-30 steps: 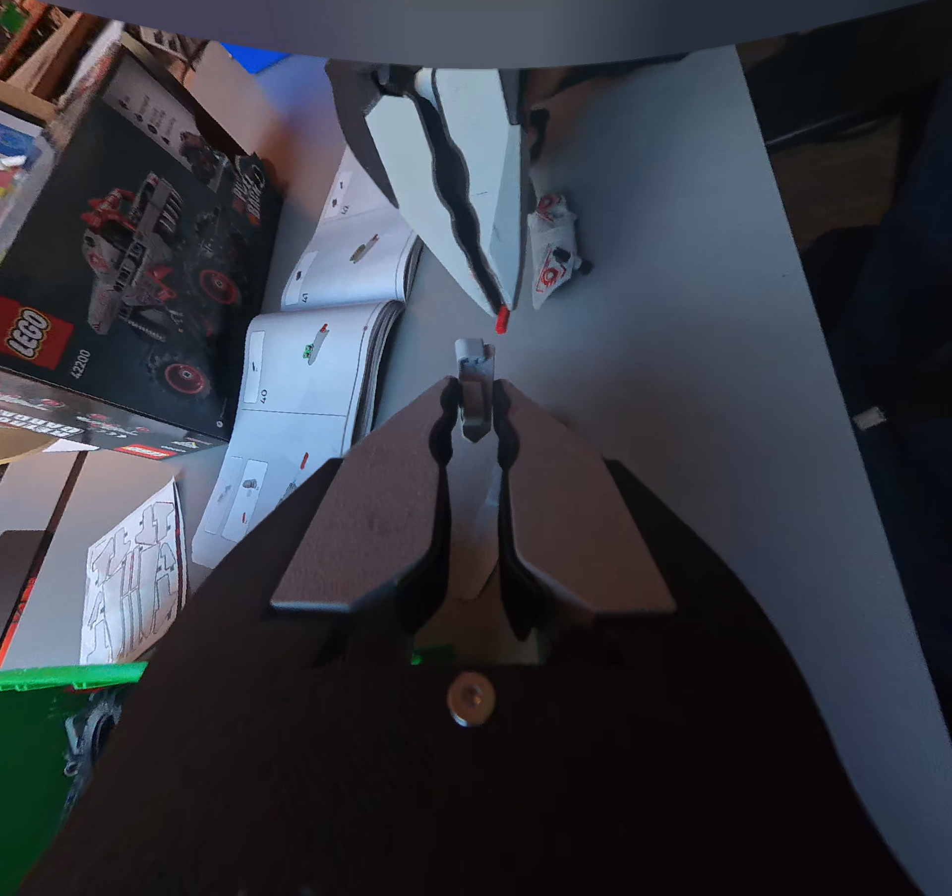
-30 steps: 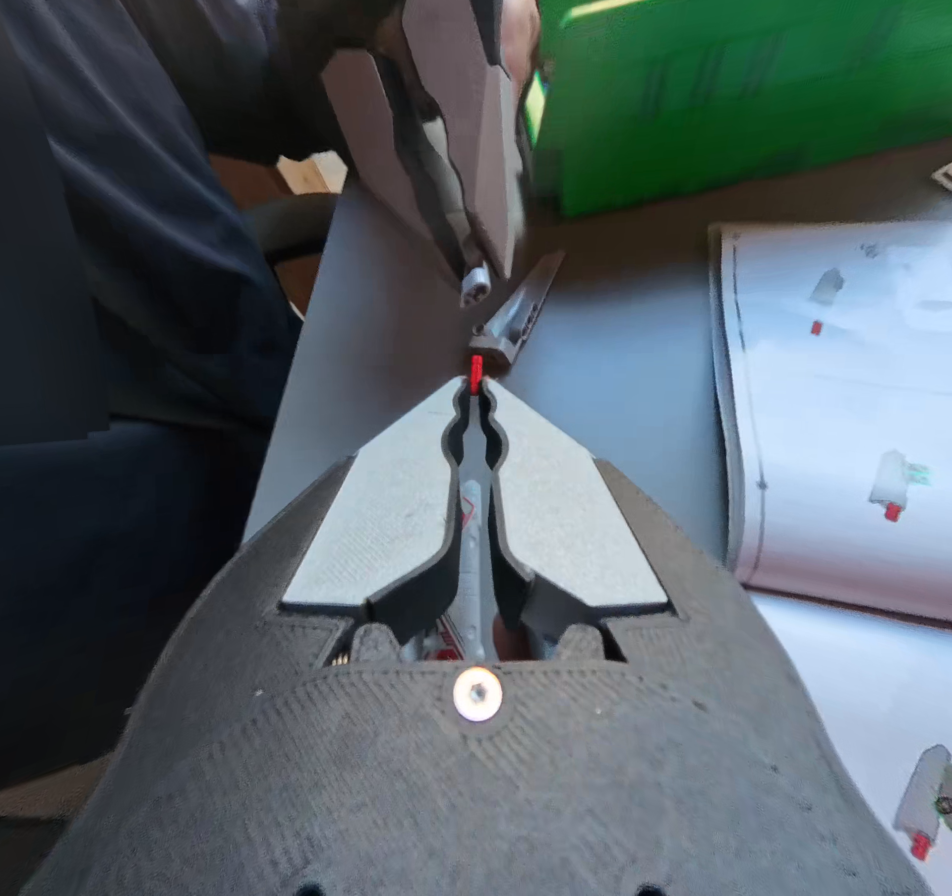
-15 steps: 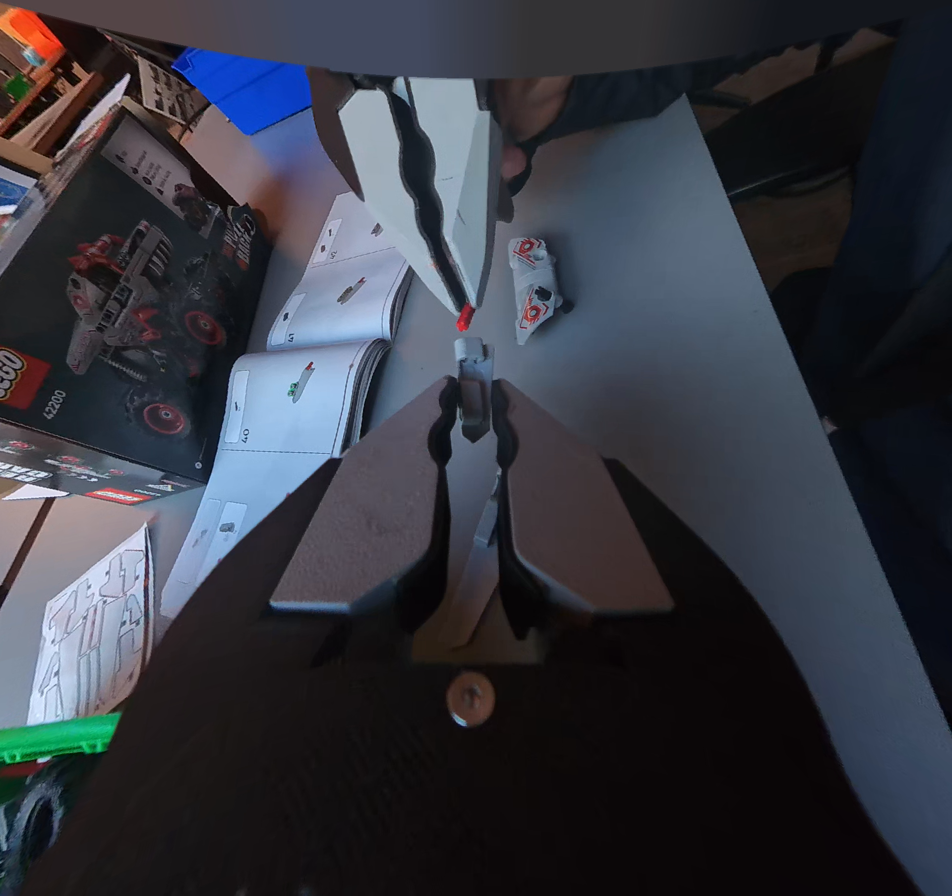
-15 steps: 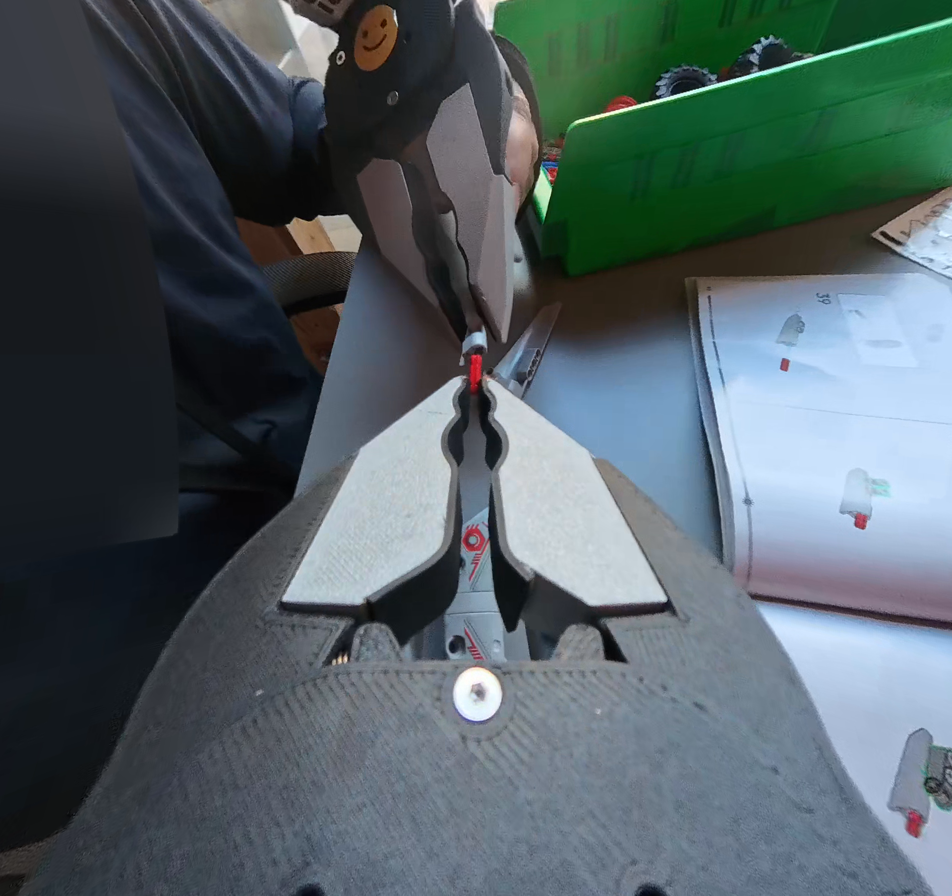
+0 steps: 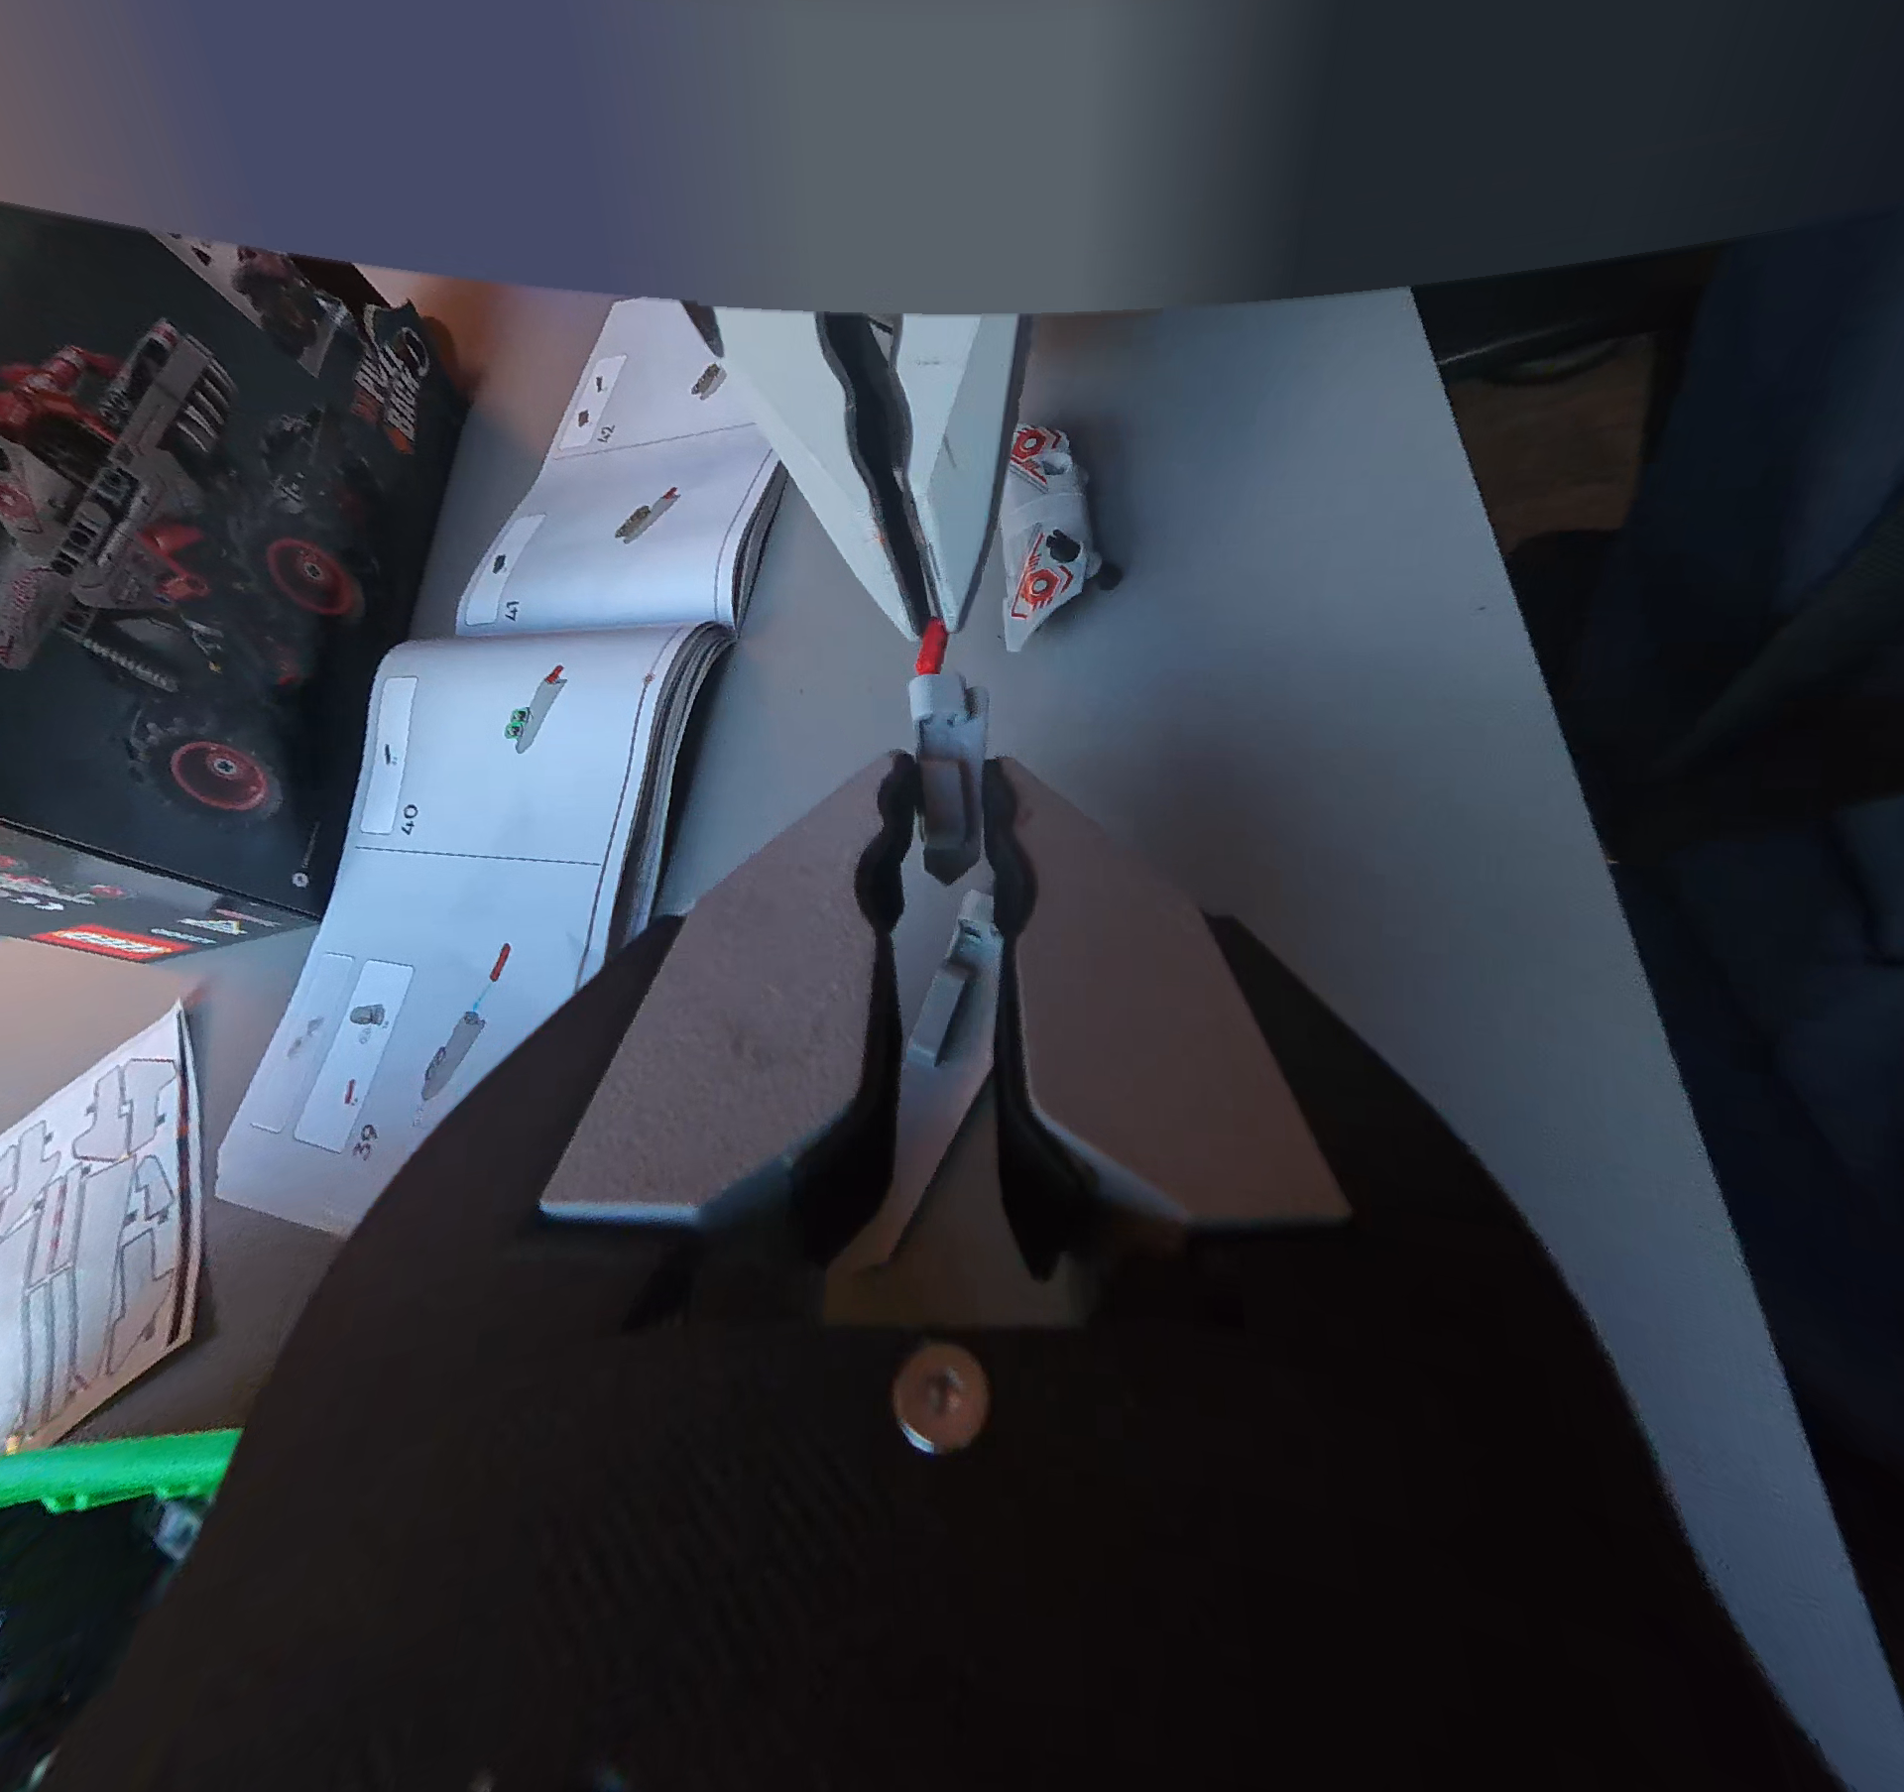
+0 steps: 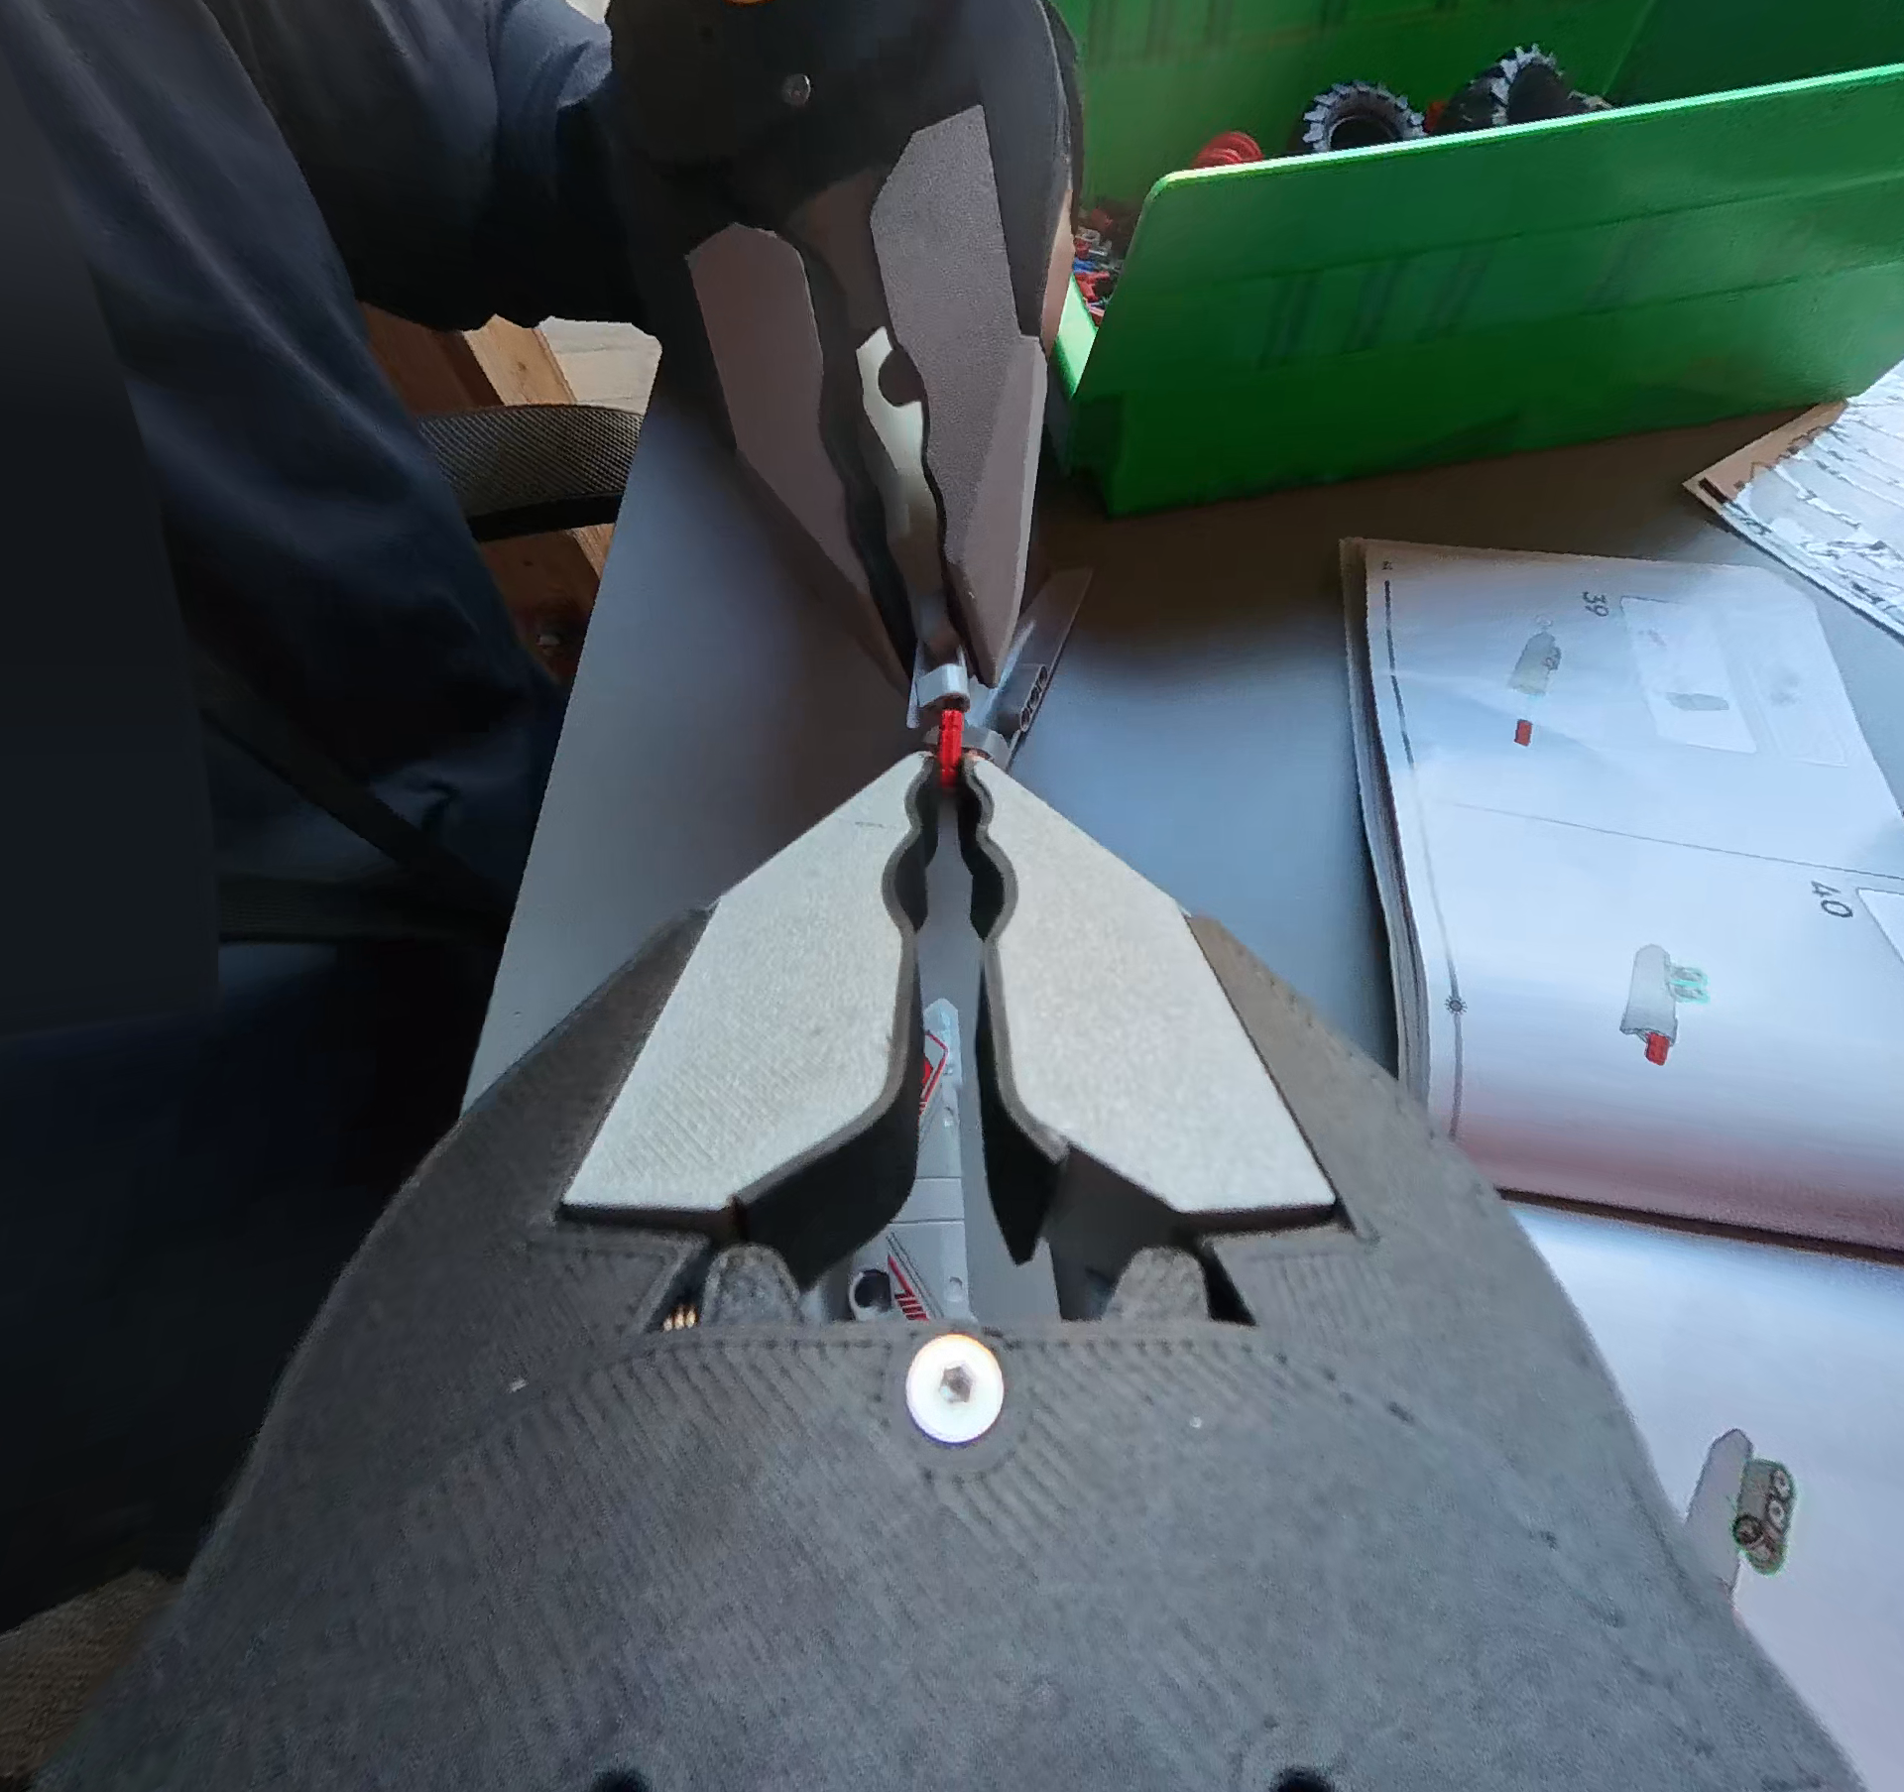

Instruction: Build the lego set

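My left gripper (image 5: 946, 764) is shut on a small grey Lego connector (image 5: 946, 743), whose end sticks out past the tips. My right gripper (image 6: 948, 764) is shut on a red pin (image 6: 948, 731). The two grippers face each other tip to tip above the grey table (image 5: 1288, 609). The red pin (image 5: 930, 648) touches the open end of the grey connector (image 6: 943, 681). A grey beam (image 6: 1035, 671) lies on the table under the left gripper. A white panel piece with red stickers (image 5: 1046, 532) lies on the table beside the right gripper.
An open instruction booklet (image 5: 536, 784) lies left of the grippers, also in the right wrist view (image 6: 1649, 867). The black set box (image 5: 196, 547) and a sticker sheet (image 5: 93, 1217) sit further left. A green bin (image 6: 1494, 279) holds tyres and parts. A person's dark sleeve (image 6: 258, 352) is at the table edge. Left and right tips are no more than a few centimetres apart.
The two grippers have closed the gap between them. The red pin now touches the end of the grey connector; before, it stood a little apart from it.
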### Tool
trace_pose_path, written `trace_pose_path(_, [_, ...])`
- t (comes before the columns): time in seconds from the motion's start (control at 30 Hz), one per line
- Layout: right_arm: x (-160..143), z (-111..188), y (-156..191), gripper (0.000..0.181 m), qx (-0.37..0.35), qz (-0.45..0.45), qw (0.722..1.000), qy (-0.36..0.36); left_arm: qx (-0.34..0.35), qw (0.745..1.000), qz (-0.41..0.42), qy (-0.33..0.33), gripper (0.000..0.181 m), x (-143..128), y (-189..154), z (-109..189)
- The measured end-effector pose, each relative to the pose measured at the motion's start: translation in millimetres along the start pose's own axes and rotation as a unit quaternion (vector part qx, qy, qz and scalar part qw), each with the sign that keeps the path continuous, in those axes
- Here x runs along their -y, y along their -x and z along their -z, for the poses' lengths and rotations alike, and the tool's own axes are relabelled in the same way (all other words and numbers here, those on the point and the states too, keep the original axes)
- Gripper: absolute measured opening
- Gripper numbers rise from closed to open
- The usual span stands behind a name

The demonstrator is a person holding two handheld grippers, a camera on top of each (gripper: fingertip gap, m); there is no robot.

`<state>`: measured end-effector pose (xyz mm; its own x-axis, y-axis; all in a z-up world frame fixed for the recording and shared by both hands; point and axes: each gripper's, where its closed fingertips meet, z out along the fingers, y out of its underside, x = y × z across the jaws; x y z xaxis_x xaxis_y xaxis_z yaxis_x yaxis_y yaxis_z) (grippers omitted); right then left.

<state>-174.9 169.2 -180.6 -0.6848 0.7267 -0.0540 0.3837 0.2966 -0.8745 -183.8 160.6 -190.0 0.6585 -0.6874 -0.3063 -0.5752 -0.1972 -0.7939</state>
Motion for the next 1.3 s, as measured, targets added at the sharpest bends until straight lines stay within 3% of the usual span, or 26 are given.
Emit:
trace_pose_path(0.3, [-3.4,-4.5,-2.4,0.000,-0.064,0.097,0.993,0.025,-0.045,0.996,0.076,0.004,0.010,-3.3,-3.3,0.4])
trace_pose_path(0.57, [-1.5,-4.4,-6.2,0.000,-0.141,0.199,0.969,0.044,-0.053,0.992,0.112,0.003,0.010,-4.5,-1.0,0.4])
trace_pose_path(1.3, [-4.9,-8.8,-6.0,0.000,-0.156,0.225,0.960,0.055,-0.056,0.990,0.131,0.018,0.010,-9.8,-0.3,-0.4])
